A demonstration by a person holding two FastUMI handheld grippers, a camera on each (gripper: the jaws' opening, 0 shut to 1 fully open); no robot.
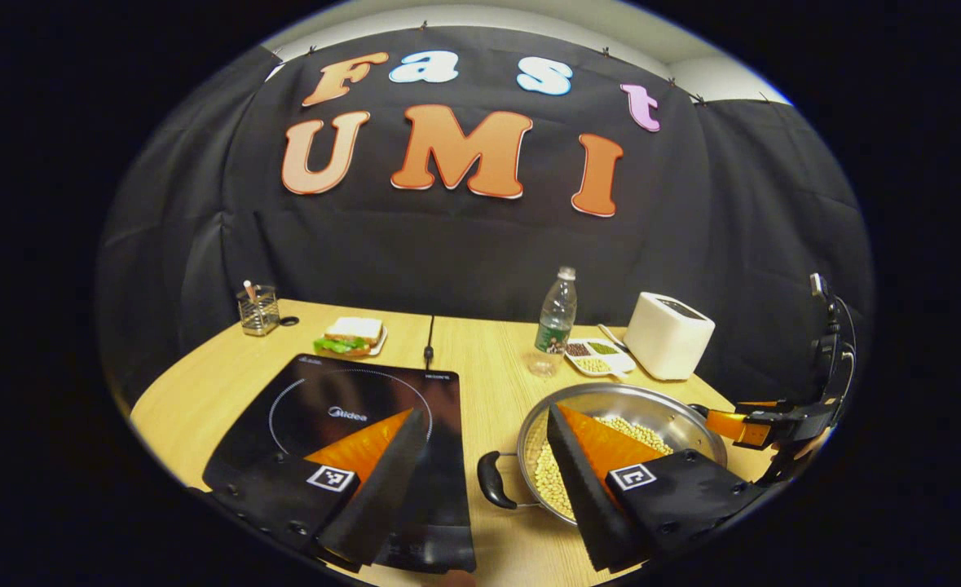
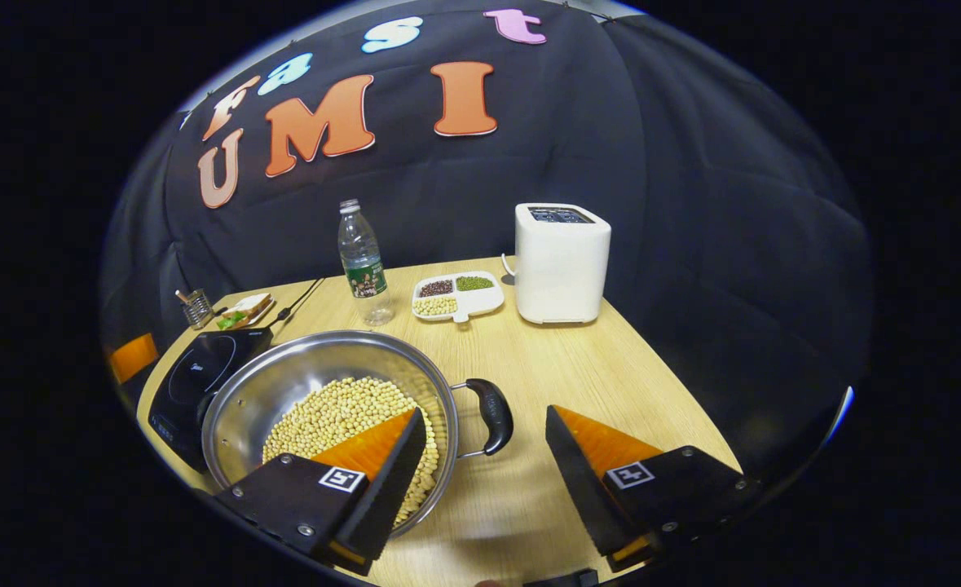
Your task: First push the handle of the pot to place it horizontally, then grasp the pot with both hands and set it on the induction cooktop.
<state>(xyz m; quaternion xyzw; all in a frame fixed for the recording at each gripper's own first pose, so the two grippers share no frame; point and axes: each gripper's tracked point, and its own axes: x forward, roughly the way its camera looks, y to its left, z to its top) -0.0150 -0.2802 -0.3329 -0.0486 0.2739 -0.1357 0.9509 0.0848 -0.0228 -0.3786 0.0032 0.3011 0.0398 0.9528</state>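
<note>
A steel pot (image 1: 651,401) of soybeans stands on the wooden table, just right of the black induction cooktop (image 1: 317,408). Its black left handle (image 1: 492,481) lies below the gap of my open left gripper (image 1: 487,412); one finger hangs over the cooktop, the other over the pot's beans. In the right gripper view the pot (image 2: 284,383) sits at lower left, the cooktop (image 2: 195,379) beyond it. The right handle (image 2: 492,416) lies between the fingers of my open right gripper (image 2: 485,412), untouched. The right gripper (image 1: 782,424) also shows beside the pot's far side in the left gripper view.
Behind the pot stand a water bottle (image 2: 362,261), a divided dish of beans (image 2: 457,295) and a white toaster (image 2: 560,262). A sandwich plate (image 1: 351,336), a utensil holder (image 1: 258,310) and a black cable (image 1: 429,338) lie behind the cooktop. The table edge runs close on the right.
</note>
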